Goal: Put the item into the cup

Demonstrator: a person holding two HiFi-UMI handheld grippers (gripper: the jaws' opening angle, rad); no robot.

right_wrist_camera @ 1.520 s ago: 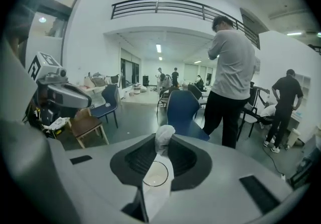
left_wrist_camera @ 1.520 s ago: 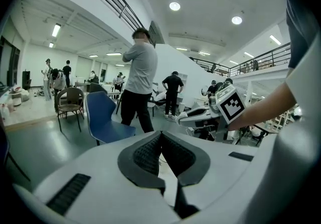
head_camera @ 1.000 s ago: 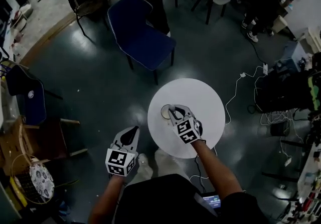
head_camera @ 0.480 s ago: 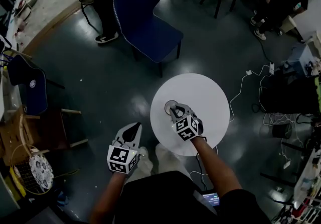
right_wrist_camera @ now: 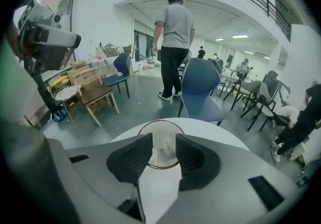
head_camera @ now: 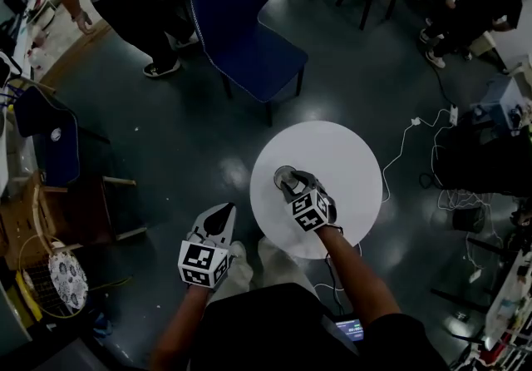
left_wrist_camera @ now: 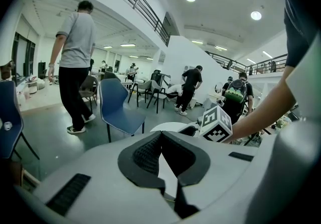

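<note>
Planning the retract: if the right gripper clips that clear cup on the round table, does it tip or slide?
Probably tips easily: the cup looks thin, clear and light, with only a pale crumpled item inside. Likely slides too; the white table looks smooth. The right gripper is opening its jaws with the cup between them, so lift straight.

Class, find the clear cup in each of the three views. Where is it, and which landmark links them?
Head view: cup on the white round table's left side, near centre.
Left gripper view: cannot be made out.
Right gripper view: cup low centre, straight ahead.
Shared landmark: the blue chair.
</note>
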